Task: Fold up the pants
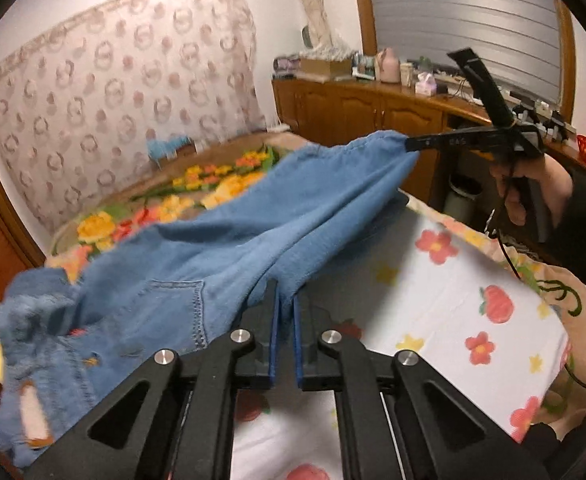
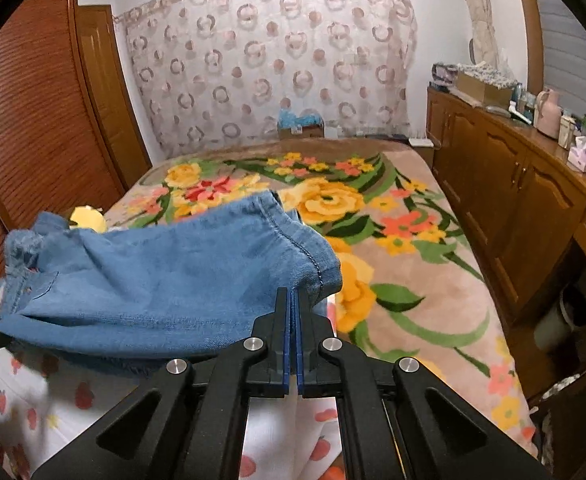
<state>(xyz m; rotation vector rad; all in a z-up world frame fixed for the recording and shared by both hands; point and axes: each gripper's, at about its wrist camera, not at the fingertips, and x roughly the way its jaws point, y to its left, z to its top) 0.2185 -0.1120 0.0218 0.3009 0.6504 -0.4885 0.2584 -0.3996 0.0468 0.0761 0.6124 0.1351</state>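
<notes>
Left gripper (image 1: 286, 300) jaws pinch pants (image 1: 197, 256) | right gripper (image 2: 293, 304) jaws pinch hem, lifted over bed (image 2: 413, 248)

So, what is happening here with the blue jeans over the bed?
A person holds a two-finger gripper in each hand and is folding a pair of blue jeans. The left gripper is shut on one edge of the denim, and the right gripper is shut on the hem end. The jeans hang lifted between them, above a white cloth with red flowers on the floral bedspread. The fold is not yet laid down.
</notes>
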